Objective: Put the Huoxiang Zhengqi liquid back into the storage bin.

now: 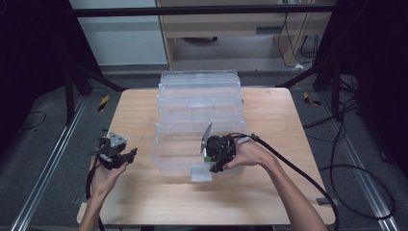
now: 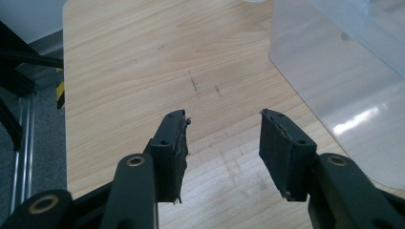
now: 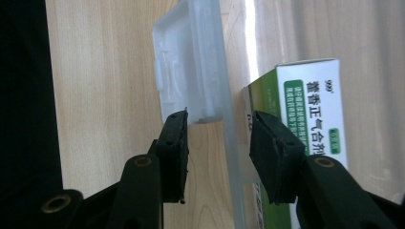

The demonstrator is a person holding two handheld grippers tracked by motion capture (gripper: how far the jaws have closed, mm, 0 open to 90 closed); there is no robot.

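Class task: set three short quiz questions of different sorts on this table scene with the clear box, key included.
1. True or false: the left gripper holds something.
2. What sits beside the right gripper? A) green-and-white carton B) mug C) spoon
3. What is the clear plastic box standing on?

Key:
1. False; its jaws are open over bare wood.
2. A, inside the box, with the box's wall and latch between the jaws.
3. The wooden table.

Counted on the table

One clear plastic bin (image 1: pixel 199 120), one green-and-white box (image 3: pixel 305 109) inside it, two handheld grippers: left gripper (image 1: pixel 126 155), right gripper (image 1: pixel 215 166); one wooden table (image 1: pixel 269 192).
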